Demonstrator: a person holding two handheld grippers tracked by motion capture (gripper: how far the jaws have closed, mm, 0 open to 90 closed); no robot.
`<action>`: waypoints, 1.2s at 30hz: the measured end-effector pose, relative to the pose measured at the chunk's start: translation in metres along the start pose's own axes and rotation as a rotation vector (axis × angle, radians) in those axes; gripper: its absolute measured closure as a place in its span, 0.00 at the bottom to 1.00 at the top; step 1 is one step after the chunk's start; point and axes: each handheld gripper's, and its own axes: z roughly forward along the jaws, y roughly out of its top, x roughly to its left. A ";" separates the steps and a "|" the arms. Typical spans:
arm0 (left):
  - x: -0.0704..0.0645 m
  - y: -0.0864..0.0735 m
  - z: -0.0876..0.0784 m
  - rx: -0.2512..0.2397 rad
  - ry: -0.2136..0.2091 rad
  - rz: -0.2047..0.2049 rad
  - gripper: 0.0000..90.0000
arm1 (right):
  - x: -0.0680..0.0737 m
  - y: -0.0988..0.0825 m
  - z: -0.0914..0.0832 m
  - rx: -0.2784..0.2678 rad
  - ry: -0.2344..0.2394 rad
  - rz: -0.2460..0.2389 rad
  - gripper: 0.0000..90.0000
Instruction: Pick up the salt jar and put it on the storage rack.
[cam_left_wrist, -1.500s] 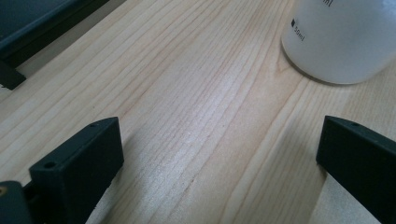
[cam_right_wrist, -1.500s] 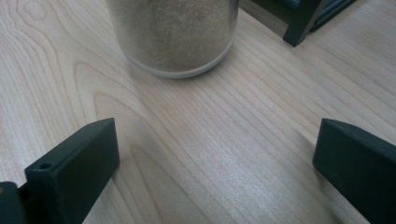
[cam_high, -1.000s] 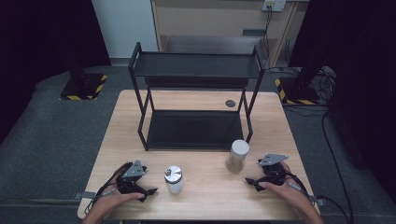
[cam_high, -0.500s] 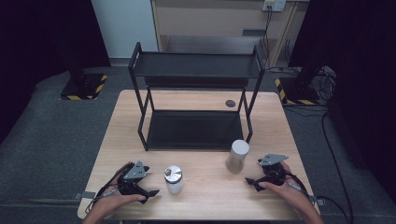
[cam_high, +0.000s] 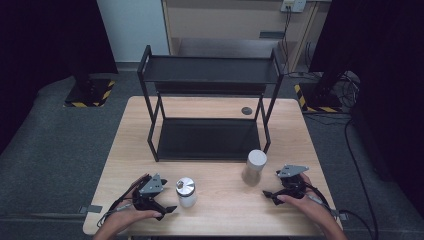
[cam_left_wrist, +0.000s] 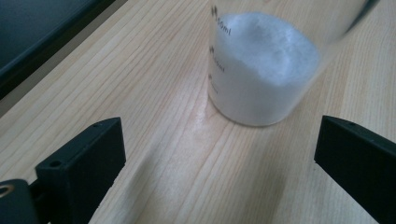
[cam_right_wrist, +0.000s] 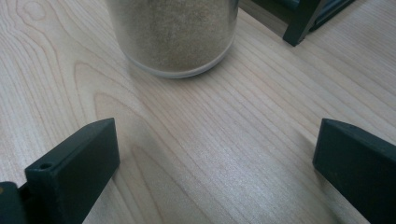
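A black two-tier rack (cam_high: 207, 137), two lidded jars (cam_high: 186, 192) (cam_high: 254, 167) and both grippers are borne by the wooden table (cam_high: 220, 212).

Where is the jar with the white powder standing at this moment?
In the high view, the jar with white powder stands on the table's near left part, just right of the left gripper and in front of the black shelf rack.

Lab or test studio. Small wooden bench (cam_high: 220, 210) alone on grey carpet (cam_high: 55, 150). Black curtains (cam_high: 45, 35) both sides. Stand bases with yellow-black hazard tape (cam_high: 90, 95) off bench's far corners. Cables (cam_high: 345, 85) across floor, wall socket (cam_high: 293, 5) behind. Black metal rack (cam_high: 210, 100) on bench's far half.
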 end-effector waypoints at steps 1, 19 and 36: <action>-0.001 0.001 0.001 -0.001 -0.002 0.002 0.01 | 0.000 0.000 0.000 0.000 0.000 0.000 0.02; -0.009 0.014 0.012 -0.050 -0.048 0.020 0.01 | 0.000 0.000 0.000 0.000 0.000 0.000 0.01; -0.014 0.022 0.022 -0.082 -0.042 0.007 0.06 | 0.000 0.000 0.000 0.000 0.000 0.000 0.01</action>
